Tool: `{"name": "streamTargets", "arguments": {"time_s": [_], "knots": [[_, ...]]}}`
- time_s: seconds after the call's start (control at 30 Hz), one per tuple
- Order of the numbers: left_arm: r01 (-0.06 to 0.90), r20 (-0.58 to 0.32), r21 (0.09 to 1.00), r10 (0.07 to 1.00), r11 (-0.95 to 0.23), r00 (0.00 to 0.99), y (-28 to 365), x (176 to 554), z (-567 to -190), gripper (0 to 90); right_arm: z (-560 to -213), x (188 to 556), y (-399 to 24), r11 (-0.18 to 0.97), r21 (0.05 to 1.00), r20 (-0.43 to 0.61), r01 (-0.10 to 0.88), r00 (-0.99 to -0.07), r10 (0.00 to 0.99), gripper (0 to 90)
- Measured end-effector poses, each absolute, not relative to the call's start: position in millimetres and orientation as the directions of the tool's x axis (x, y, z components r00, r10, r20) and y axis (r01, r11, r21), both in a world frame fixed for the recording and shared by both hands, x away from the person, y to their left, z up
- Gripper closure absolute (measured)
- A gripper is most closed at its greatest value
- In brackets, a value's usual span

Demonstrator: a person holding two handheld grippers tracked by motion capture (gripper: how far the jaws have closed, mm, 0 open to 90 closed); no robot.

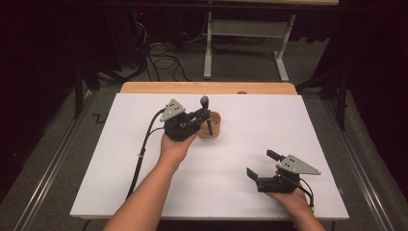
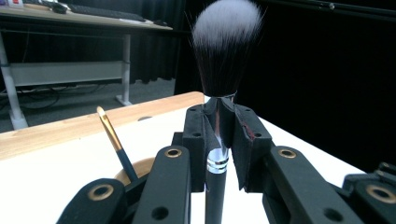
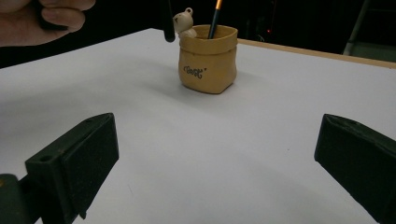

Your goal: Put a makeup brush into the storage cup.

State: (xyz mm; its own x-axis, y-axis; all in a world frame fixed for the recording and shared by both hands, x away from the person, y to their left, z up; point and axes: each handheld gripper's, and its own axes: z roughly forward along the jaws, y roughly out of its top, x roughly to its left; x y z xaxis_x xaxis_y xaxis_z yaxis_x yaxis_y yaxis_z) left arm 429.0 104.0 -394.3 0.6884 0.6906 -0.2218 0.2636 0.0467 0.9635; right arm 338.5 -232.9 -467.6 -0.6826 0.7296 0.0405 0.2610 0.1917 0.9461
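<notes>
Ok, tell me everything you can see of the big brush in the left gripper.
The brush has a full, rounded head of dark bristles with pale tips, a shiny silver ferrule with ridged rings, and a slim dark handle below. It stands upright, head up, clamped at the ferrule by the left gripper, whose black pads press on both sides. In the high view it hangs beside the cup; whether it touches the cup can't be told.
</notes>
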Motion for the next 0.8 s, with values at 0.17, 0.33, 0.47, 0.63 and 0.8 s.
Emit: {"name": "streamTargets", "arguments": {"time_s": [0.17, 0.33, 0.47, 0.63, 0.8], "knots": [[0.251, -0.213, 0.967, 0.697, 0.049, 0.685, 102, 436, -388, 76.9, -468, 338, -233, 0.188, 0.948, 0.042, 0.259, -0.683, 0.729, 0.3], [0.248, -0.209, 0.967, 0.705, 0.049, 0.678, 101, 443, -384, 76.9, -468, 338, -233, 0.187, 0.948, 0.042, 0.258, -0.684, 0.729, 0.3], [0.252, -0.208, 0.967, 0.712, 0.046, 0.671, 101, 449, -385, 76.9, -468, 338, -233, 0.194, 0.948, 0.035, 0.253, -0.686, 0.726, 0.3], [0.260, -0.214, 0.964, 0.721, 0.048, 0.659, 99, 456, -389, 76.9, -468, 336, -232, 0.190, 0.947, 0.040, 0.257, -0.687, 0.726, 0.3], [0.256, -0.202, 0.966, 0.725, 0.037, 0.658, 96, 459, -390, 76.9, -468, 336, -232, 0.195, 0.948, 0.033, 0.252, -0.687, 0.726, 0.3]]}}
